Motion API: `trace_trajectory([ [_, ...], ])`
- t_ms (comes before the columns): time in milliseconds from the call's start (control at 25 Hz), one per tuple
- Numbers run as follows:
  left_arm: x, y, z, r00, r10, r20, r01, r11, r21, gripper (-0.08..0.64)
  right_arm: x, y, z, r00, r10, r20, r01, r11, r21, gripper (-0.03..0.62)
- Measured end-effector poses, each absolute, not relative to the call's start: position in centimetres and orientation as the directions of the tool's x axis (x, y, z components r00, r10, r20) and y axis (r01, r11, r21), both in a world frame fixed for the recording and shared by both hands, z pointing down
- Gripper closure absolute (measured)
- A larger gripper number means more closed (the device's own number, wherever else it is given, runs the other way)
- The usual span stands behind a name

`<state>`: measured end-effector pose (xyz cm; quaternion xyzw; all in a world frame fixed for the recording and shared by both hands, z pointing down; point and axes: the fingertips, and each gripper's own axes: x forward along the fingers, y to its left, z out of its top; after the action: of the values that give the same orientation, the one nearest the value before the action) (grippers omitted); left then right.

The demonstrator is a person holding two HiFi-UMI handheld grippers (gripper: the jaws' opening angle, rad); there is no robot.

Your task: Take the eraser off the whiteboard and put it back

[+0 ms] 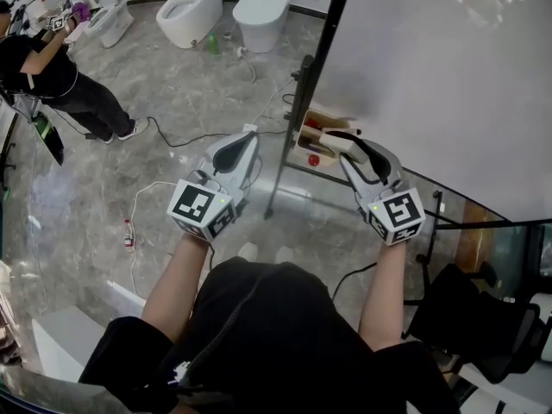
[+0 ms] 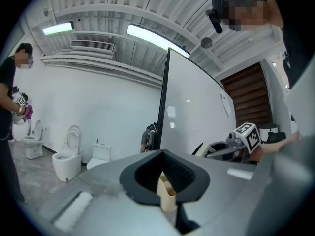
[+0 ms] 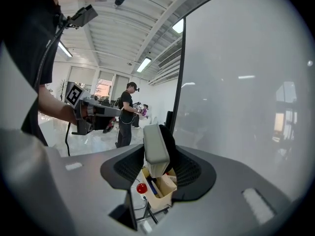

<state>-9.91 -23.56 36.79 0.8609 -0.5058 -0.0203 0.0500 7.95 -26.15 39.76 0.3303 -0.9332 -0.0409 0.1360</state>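
Right gripper [image 1: 349, 149] clamped on the eraser [image 3: 156, 149], held off the whiteboard [image 1: 448, 76].
The eraser's long axis stood upright between the pads. The board face lay just to its right, by the lower left corner, with the marker box [image 3: 165, 191] beneath. The left gripper [image 1: 235, 149], open and empty, was farther away.

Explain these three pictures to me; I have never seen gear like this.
A person holds a hand-operated two-jaw gripper in each hand; no robot is involved. The head view looks down from a camera on that person's head. The other two views come from cameras riding on each gripper, looking along its jaws. The right gripper is clamped on the eraser, beside the whiteboard and near the small beige tray on its stand. The left gripper is open and empty.
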Motion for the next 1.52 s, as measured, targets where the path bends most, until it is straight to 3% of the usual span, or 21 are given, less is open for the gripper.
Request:
trace_trajectory([
  [1520,-12.3,-22.4,37.7,0.386,-0.922,0.026,-0.919,-0.381,0.104,0.555,7.2,-29.7,48.7,-0.733,-0.494,0.468,-0.482,0.862,0.156,0.403],
])
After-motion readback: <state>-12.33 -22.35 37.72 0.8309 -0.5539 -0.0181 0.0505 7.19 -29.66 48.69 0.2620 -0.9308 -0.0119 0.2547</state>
